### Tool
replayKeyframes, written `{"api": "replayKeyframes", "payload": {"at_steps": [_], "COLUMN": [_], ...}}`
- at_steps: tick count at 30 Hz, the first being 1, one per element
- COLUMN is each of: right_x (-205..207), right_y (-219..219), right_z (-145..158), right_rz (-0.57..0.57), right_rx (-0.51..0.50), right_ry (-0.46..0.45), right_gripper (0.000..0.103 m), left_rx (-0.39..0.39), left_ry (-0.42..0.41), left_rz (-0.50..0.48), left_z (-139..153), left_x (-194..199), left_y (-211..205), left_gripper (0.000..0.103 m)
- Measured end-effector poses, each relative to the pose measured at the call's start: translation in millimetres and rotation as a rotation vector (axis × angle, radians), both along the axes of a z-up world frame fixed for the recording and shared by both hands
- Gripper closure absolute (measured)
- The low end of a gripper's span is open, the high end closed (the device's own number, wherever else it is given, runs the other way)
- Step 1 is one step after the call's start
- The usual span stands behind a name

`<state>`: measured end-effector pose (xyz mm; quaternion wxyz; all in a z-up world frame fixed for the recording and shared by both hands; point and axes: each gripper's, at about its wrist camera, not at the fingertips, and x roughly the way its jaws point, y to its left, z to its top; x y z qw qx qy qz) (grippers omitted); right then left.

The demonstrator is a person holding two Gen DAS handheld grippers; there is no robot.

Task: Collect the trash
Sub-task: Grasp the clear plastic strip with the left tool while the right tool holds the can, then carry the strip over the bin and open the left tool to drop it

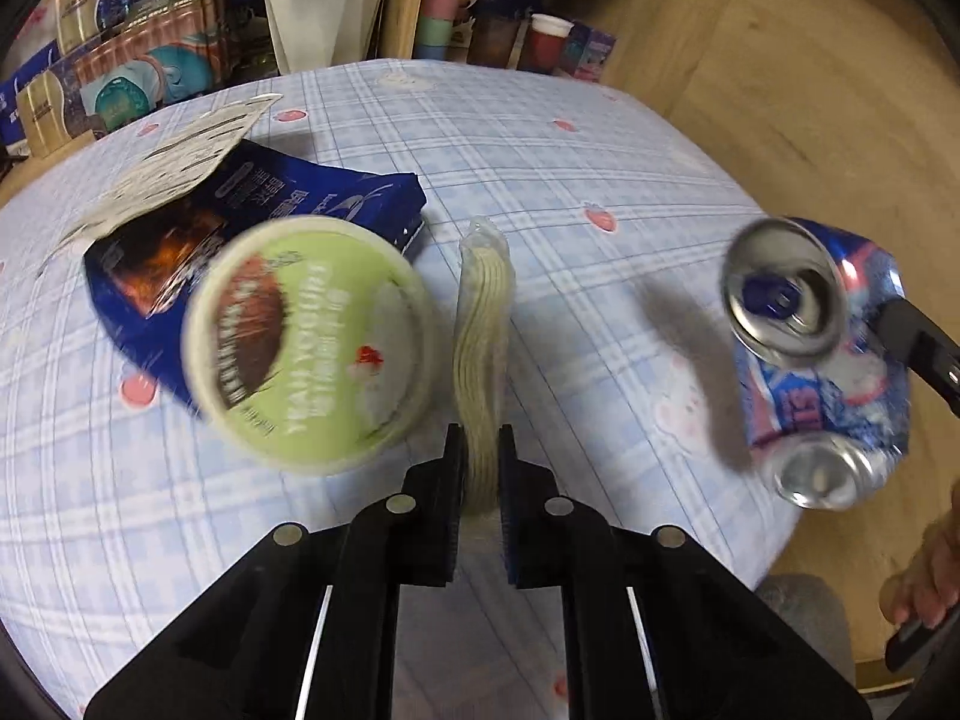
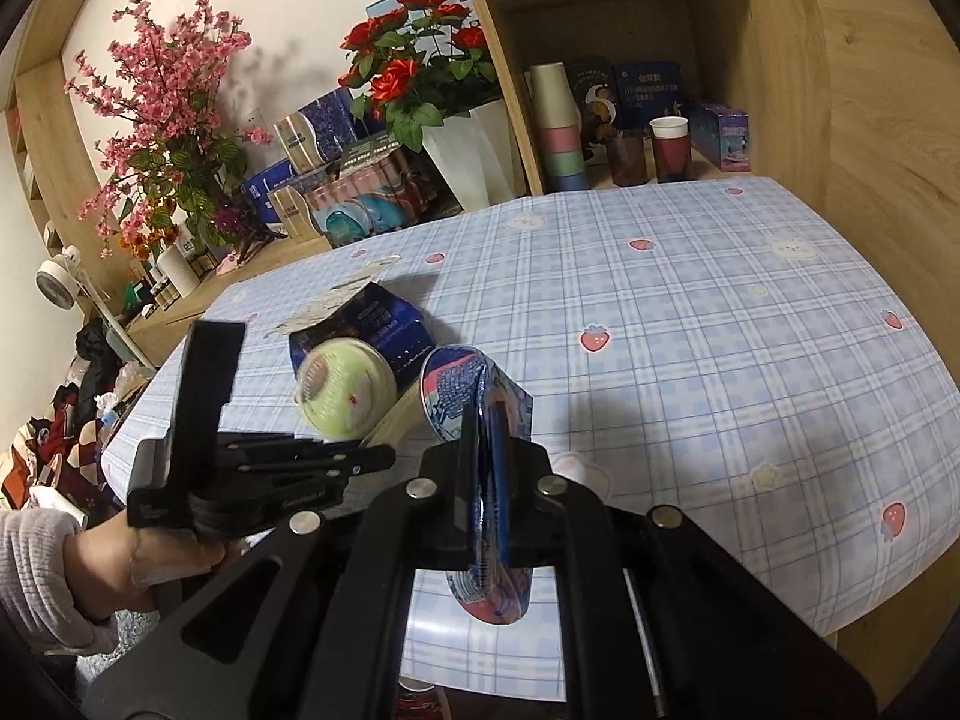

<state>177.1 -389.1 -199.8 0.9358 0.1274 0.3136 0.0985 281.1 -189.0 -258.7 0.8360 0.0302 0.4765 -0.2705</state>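
Note:
My left gripper [image 1: 480, 441] is shut on a pale ridged stack in a clear wrapper [image 1: 483, 324] that lies on the checked tablecloth [image 1: 600, 150]. Just to its left is a round green tub [image 1: 312, 342], blurred, on top of a torn blue snack bag [image 1: 336, 204]. A crushed blue drink can [image 1: 822, 360] hangs at the right with a black finger [image 1: 918, 342] of my right gripper on it. In the right wrist view my right gripper [image 2: 487, 438] is shut on the crushed can [image 2: 456, 384]; the left gripper [image 2: 378, 456], green tub [image 2: 345, 390] and blue bag [image 2: 390, 324] lie to its left.
Behind the table stand a white flower pot [image 2: 474, 150], stacked cups [image 2: 561, 138], a red cup [image 2: 669, 150] and boxes on wooden shelves. The table's edge [image 1: 774, 546] drops to the floor on the right. A sleeved hand [image 2: 120, 564] holds the left gripper.

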Motion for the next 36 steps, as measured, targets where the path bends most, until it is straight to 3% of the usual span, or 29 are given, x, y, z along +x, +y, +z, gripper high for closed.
{"api": "replayKeyframes", "payload": {"at_steps": [5, 13, 19, 22, 28, 36], "right_x": [-12.5, -37.7, -59.9, -69.0, -84.0, -95.1], "right_y": [8.5, 34.4, 59.2, 71.7, 95.1, 107.1], "right_z": [8.1, 28.5, 41.3, 44.6, 45.5, 41.6], "right_rz": [0.003, 0.035, 0.059, 0.071, 0.094, 0.105], "right_rx": [0.015, -0.002, -0.029, -0.041, -0.050, -0.060], "right_ry": [-0.018, -0.056, -0.067, -0.069, -0.074, -0.061], "right_gripper": [0.095, 0.095, 0.095, 0.095, 0.095, 0.095], "left_rx": [-0.126, -0.186, -0.244, -0.295, -0.229, -0.171], "left_ry": [-0.012, -0.148, -0.162, -0.091, 0.031, 0.110], "left_rz": [0.023, 0.102, 0.135, 0.112, 0.052, 0.010], "left_z": [25.5, 76.9, 97.6, 88.7, 48.4, 15.6], "left_x": [-44.6, -115.9, -156.0, -170.4, -200.0, -211.9], "left_y": [37.7, 104.4, 150.2, 165.8, 170.9, 165.7], "left_gripper": [0.092, 0.092, 0.092, 0.092, 0.092, 0.092]}}
